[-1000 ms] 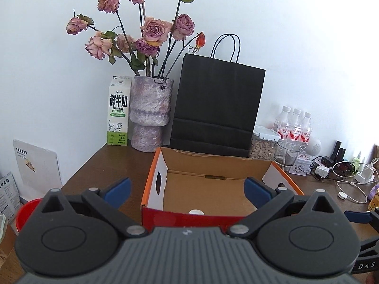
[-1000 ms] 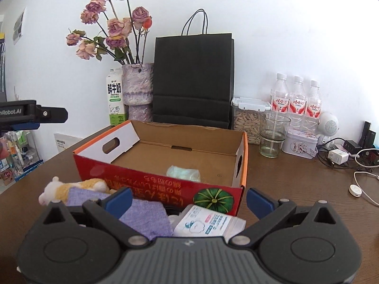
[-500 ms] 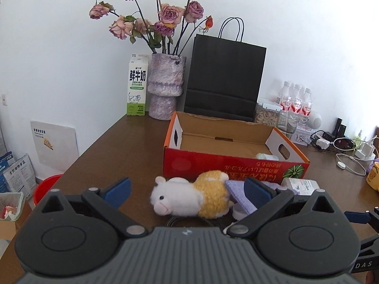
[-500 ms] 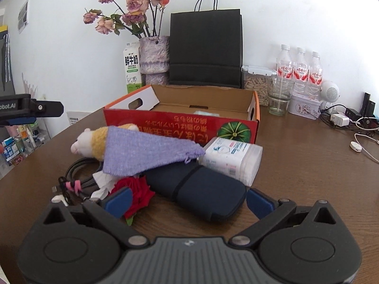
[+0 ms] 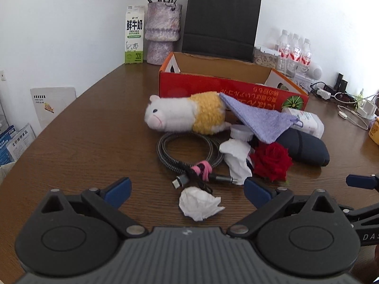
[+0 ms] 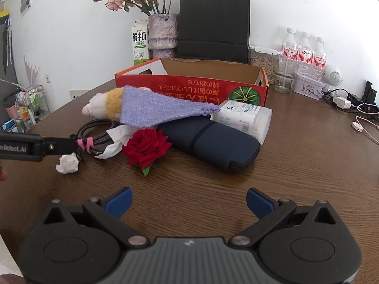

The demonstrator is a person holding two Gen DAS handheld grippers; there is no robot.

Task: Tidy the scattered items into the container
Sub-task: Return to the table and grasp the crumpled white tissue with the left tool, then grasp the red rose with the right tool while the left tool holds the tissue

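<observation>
A red cardboard box point(image 5: 227, 90) point(image 6: 189, 87) stands open-topped at mid table. In front of it lies a pile: a plush toy point(image 5: 184, 114) point(image 6: 104, 104), a purple cloth point(image 5: 260, 118) point(image 6: 156, 111), a coiled cable point(image 5: 187, 153) point(image 6: 94, 139), crumpled tissues point(image 5: 200, 203) point(image 6: 67, 163), a red rose point(image 5: 271, 161) point(image 6: 146, 148), a dark pouch point(image 5: 305, 148) point(image 6: 210, 142) and a white plastic tub point(image 5: 305, 122) point(image 6: 244, 118). My left gripper point(image 5: 186, 190) is open, its fingers either side of the near tissue. My right gripper point(image 6: 188, 202) is open over bare table, short of the rose and pouch.
Behind the box stand a milk carton point(image 5: 134, 35), a vase of dried roses point(image 5: 163, 33), a black paper bag point(image 5: 221, 21), water bottles point(image 6: 304, 49), a glass point(image 6: 283, 78) and a tin. Chargers and cables point(image 6: 350, 108) lie at the right. The table's left edge drops off.
Both grippers pulled back from the box and lowered toward the table. The pile in front of the box has come into full view, and the box now sits farther away.
</observation>
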